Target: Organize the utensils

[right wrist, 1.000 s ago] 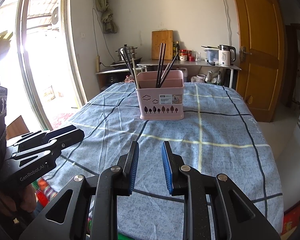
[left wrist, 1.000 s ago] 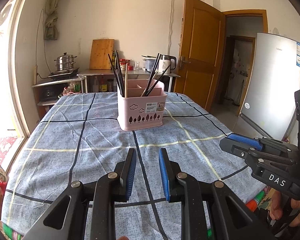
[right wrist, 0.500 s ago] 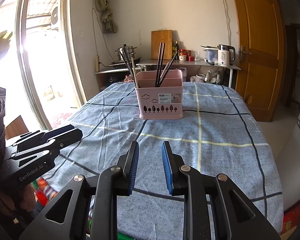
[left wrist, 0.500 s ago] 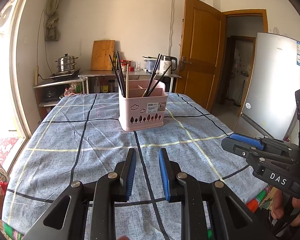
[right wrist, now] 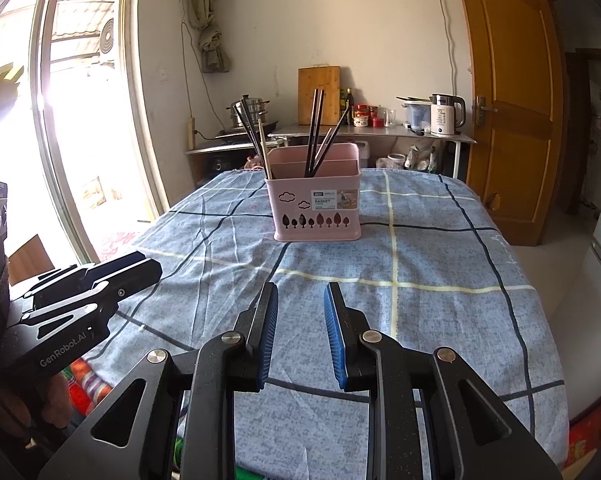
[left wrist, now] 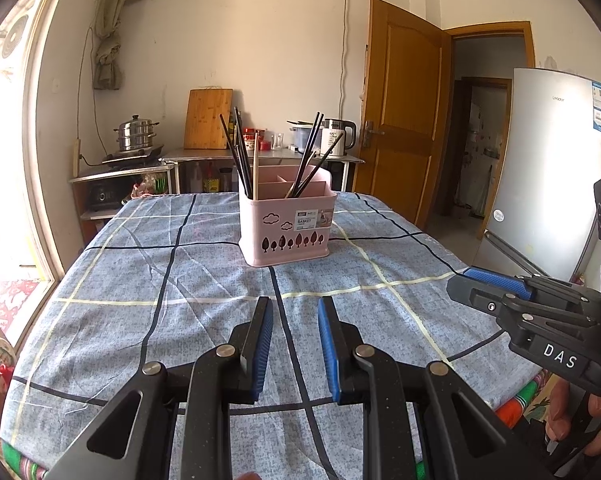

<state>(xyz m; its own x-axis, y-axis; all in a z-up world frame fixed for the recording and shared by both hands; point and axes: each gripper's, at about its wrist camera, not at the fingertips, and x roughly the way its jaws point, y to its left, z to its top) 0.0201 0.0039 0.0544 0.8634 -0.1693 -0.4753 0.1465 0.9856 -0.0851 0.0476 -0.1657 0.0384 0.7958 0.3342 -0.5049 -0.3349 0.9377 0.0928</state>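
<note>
A pink utensil basket (left wrist: 287, 224) stands upright in the middle of the table; it also shows in the right wrist view (right wrist: 315, 210). Dark chopsticks (left wrist: 236, 152) and one pale chopstick lean in its left compartment, and more dark chopsticks (left wrist: 308, 156) lean in its right compartment. My left gripper (left wrist: 294, 312) is open and empty, low over the cloth in front of the basket. My right gripper (right wrist: 300, 300) is open and empty, also short of the basket. Each gripper shows at the other view's edge: the right one (left wrist: 472, 286), the left one (right wrist: 140, 268).
The table wears a blue checked cloth (left wrist: 140, 288). Behind it a counter holds a steel pot (left wrist: 134, 136), a wooden cutting board (left wrist: 208, 124) and a kettle (left wrist: 338, 138). A fridge (left wrist: 552, 176) stands at the right, a wooden door (left wrist: 400, 112) beyond, a window at the left.
Both grippers have shifted very slightly; the basket sits a touch lower and to the right in the left wrist view. Both stay open and empty.
</note>
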